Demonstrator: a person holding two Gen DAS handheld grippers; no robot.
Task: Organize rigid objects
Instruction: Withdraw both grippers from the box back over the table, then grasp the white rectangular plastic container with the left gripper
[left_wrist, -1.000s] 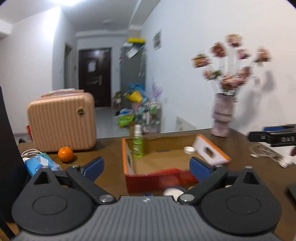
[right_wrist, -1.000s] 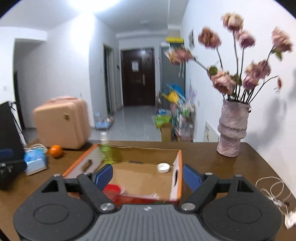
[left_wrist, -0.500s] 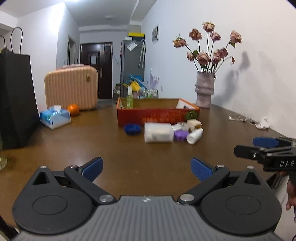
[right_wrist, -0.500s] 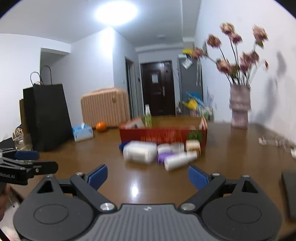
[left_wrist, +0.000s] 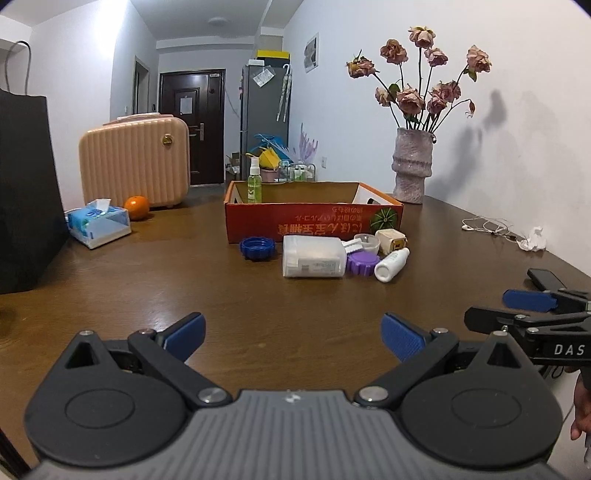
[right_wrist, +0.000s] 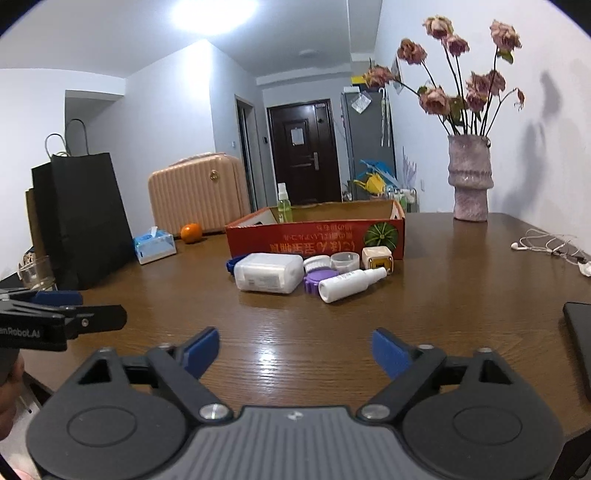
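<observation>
Red cardboard box (left_wrist: 313, 221) with an orange rim, open-topped, on the brown bench (left_wrist: 184, 288); one green spray bottle (left_wrist: 254, 184) stands upright inside at its left end. Just in front of the box lie one blue cap (left_wrist: 258, 248), one white rectangular container (left_wrist: 313, 256), one purple cap (left_wrist: 362, 263), one white bottle (left_wrist: 391, 259) on its side and one cream cube (left_wrist: 390, 240). Left claw (left_wrist: 293, 338) and right claw (right_wrist: 295, 352) both released, empty, well short of the cluster.

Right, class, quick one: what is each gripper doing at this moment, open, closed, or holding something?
Left gripper: open, holding nothing, above the table.
Right gripper: open, holding nothing.
</observation>
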